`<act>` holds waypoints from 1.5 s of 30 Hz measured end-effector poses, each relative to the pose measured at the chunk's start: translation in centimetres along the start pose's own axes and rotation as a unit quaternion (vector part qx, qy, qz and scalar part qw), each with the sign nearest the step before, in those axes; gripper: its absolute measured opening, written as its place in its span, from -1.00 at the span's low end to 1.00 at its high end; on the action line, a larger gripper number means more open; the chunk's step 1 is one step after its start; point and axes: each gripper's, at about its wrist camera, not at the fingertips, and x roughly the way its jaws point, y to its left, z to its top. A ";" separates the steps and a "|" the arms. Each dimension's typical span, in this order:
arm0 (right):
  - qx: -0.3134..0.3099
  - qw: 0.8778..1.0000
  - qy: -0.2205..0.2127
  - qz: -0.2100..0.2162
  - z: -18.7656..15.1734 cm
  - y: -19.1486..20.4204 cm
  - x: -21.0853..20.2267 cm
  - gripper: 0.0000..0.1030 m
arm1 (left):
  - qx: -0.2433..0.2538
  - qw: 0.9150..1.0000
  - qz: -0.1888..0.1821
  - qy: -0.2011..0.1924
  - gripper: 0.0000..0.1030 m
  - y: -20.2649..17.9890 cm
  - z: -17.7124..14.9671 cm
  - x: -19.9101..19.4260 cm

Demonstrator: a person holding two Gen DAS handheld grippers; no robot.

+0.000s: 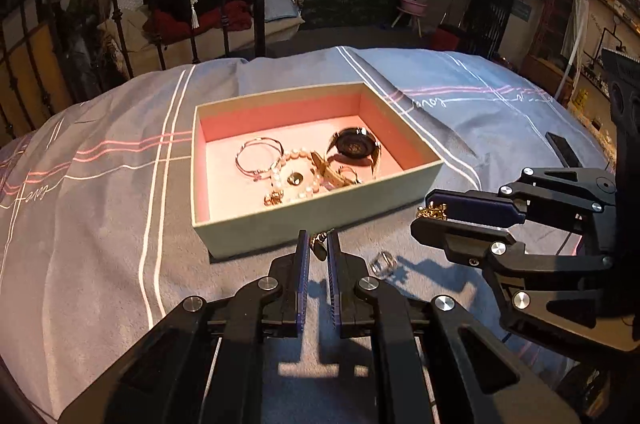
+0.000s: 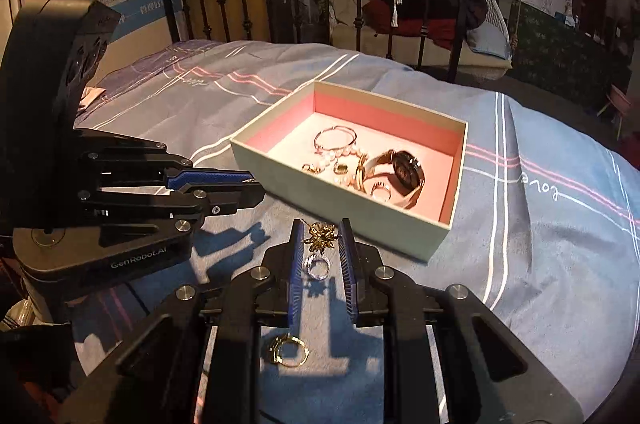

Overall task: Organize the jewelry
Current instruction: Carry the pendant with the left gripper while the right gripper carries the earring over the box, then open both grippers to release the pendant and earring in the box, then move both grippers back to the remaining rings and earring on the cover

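Gold flower trinket (image 2: 320,236) pinched in the right gripper (image 2: 321,238); left gripper (image 1: 318,244) clamps a small dark pendant (image 1: 319,251), its chain barely visible.

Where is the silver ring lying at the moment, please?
The silver ring lies on the bedspread outside the box, near its front wall; in the right wrist view it sits between the right gripper fingers, just below the gold ornament.

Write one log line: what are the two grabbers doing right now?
left gripper: shut on small charm | right gripper: shut on gold brooch | box: holds watch, bracelets | silver ring, gold ring: on bedspread
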 end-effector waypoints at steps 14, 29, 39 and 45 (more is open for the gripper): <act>0.029 0.998 0.044 -0.044 5.0 -3.4 6.3 -0.64 | -0.038 0.997 0.037 0.055 -0.84 2.4 5.3 6.2; 0.033 0.997 0.053 -0.037 3.9 -3.9 7.0 -0.62 | -0.037 0.997 0.045 0.051 -0.45 2.6 5.0 5.9; 0.054 0.997 0.022 -0.051 -0.3 -2.7 0.8 -0.15 | -0.032 0.999 0.021 0.006 0.07 0.9 0.9 0.0; 0.097 0.994 0.021 -0.047 -6.9 -1.8 -2.8 -0.02 | -0.027 0.999 -0.014 0.025 0.07 -1.8 -5.0 -1.5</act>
